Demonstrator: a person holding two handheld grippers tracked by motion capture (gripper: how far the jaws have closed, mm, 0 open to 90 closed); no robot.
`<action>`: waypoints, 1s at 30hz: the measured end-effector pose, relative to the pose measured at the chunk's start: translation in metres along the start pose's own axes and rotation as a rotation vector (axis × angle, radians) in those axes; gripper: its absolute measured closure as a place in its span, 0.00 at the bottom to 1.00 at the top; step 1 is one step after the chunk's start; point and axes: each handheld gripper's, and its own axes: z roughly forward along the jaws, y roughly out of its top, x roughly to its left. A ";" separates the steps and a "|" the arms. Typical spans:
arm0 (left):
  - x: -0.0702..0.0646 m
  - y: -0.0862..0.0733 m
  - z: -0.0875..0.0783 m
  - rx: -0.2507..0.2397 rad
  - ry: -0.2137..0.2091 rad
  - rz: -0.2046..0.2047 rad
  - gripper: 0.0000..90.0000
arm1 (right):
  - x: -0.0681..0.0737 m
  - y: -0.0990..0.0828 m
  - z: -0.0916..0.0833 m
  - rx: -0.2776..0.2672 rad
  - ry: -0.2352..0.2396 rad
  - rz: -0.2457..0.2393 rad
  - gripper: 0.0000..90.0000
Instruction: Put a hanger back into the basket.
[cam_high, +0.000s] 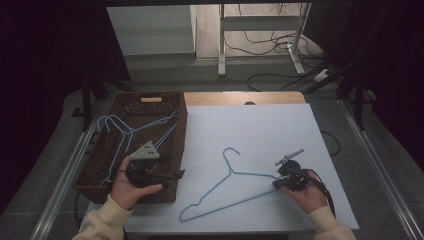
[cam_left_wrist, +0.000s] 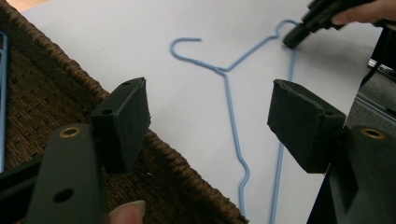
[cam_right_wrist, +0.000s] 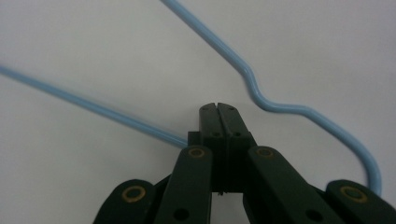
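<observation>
A: On the desk, seen from the high view, where does the blue hanger lie?

B: Flat on the white sheet, just to the right of the wicker basket, its hook toward the far edge. The right hand-held gripper is pinching the hanger at its right shoulder. The left hand-held gripper hangs over the basket's near right corner. More blue hangers lie inside the basket.

A: And from the left gripper view?

B: The left hand-held gripper is spread wide, with nothing between its jaws. Beyond it the hanger lies on the sheet, the basket's rim below. The right hand-held gripper sits at the hanger's far end.

A: The right gripper view?

B: The right hand-held gripper is pressed together, and the hanger's wire runs in under its jaws from both sides.
</observation>
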 end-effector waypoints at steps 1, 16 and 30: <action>0.000 0.000 0.000 -0.001 0.001 0.000 0.32 | 0.003 -0.004 -0.002 0.010 0.001 0.000 1.00; 0.000 0.004 0.000 -0.011 -0.007 0.006 0.32 | 0.034 0.106 0.021 -0.076 0.029 -0.211 1.00; -0.001 0.001 0.000 -0.008 -0.004 0.009 0.32 | 0.002 0.151 0.068 -0.048 -0.047 -0.168 1.00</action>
